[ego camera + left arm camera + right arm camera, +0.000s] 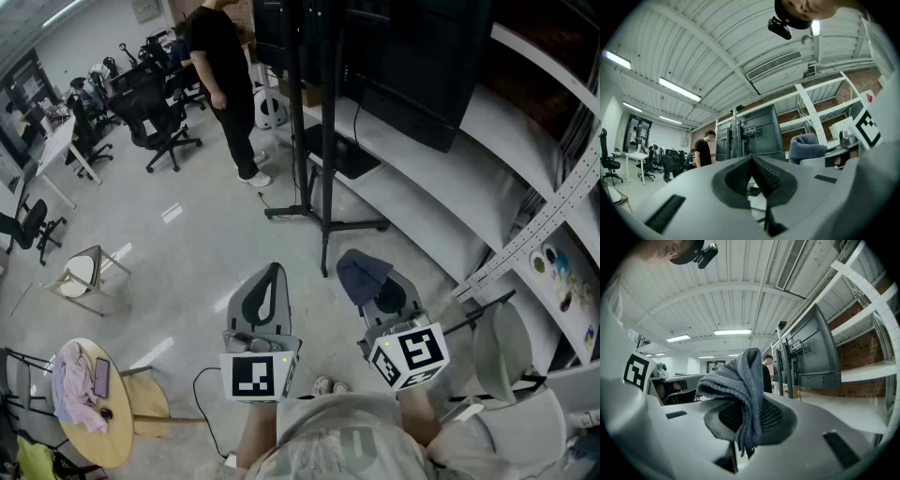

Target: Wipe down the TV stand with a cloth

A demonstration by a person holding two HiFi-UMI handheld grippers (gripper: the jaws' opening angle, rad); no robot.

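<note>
A black TV stand (323, 141) with a dark screen (412, 66) stands on the floor ahead of me; it also shows in the left gripper view as the stand (740, 136) and in the right gripper view as the stand (785, 366). My right gripper (367, 281) is shut on a grey-blue cloth (364, 272), which drapes over the jaws as the cloth (740, 385). My left gripper (272, 281) is shut with nothing in it, its ribbed pads (761, 173) pressed together. Both are held low, short of the stand.
A person in black (225, 84) stands by the far side of the stand. White curved shelving (450, 216) runs along the right. Office chairs (155, 117) and desks are at the back left; a round wooden table (98, 412) with clothes is at my near left.
</note>
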